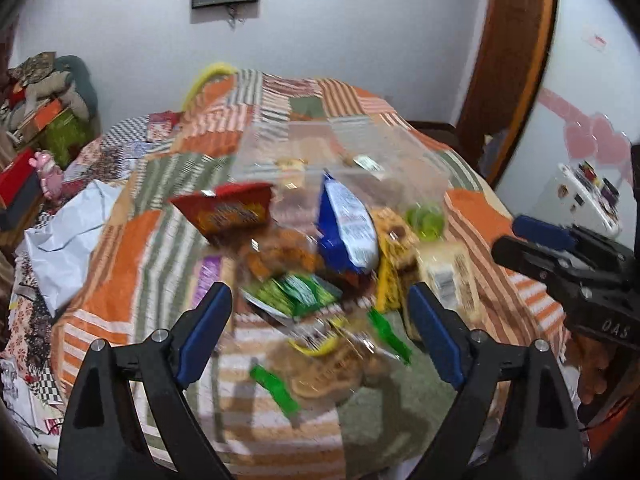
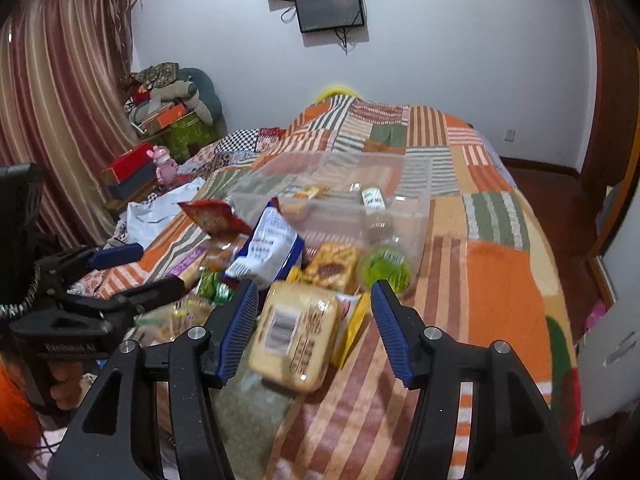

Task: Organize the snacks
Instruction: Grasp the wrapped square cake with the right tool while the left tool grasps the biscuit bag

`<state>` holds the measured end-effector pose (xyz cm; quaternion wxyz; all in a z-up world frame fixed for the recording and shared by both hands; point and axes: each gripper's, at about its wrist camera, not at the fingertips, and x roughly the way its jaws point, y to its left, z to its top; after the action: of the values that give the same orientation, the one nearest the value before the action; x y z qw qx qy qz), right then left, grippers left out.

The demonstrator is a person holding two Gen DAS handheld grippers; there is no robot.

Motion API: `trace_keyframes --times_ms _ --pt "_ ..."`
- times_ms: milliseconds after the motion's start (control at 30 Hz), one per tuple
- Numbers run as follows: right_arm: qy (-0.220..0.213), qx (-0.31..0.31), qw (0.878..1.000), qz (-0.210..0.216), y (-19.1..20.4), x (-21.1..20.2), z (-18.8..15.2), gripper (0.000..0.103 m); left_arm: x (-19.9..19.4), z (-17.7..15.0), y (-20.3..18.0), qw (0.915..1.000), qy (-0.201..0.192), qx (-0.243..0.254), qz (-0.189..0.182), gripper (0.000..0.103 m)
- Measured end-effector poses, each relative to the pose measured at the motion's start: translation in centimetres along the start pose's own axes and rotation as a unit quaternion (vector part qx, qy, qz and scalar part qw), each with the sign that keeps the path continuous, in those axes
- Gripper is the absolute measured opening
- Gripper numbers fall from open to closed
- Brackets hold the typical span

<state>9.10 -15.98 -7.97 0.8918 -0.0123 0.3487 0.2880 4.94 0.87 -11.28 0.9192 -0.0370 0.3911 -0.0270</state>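
Snacks (image 2: 296, 332) litter a patchwork bed (image 2: 500, 280) (white walls, curtain (image 2: 52, 120)); left view blurs labels; both jaws gape wide, empty.

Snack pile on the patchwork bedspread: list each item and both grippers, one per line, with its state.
Left gripper: jaws open, holding nothing.
Right gripper: jaws open, holding nothing.
Clear plastic storage bin: lidless, upright, a few small items inside.
Blue-and-white snack bag: propped up on the pile.
Red snack bag: tilted against the bin.
Tan wrapped bread pack: lying flat, sealed.
Round green lidded cup: upright beside the bin.
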Motion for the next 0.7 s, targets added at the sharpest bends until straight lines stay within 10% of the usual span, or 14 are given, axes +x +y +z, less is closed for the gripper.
trace_keyframes --times_ms 467,700 --pt "0.033 -0.006 0.999 0.003 1.3 1.7 -2.0 0.056 4.6 -4.1 1.1 0.9955 0.076 -0.054 -0.02 0.093" --pt "0.047 -0.016 0.999 0.004 2.4 3.1 -2.7 0.063 4.5 -4.7 1.0 0.9984 0.038 -0.039 -0.018 0.085"
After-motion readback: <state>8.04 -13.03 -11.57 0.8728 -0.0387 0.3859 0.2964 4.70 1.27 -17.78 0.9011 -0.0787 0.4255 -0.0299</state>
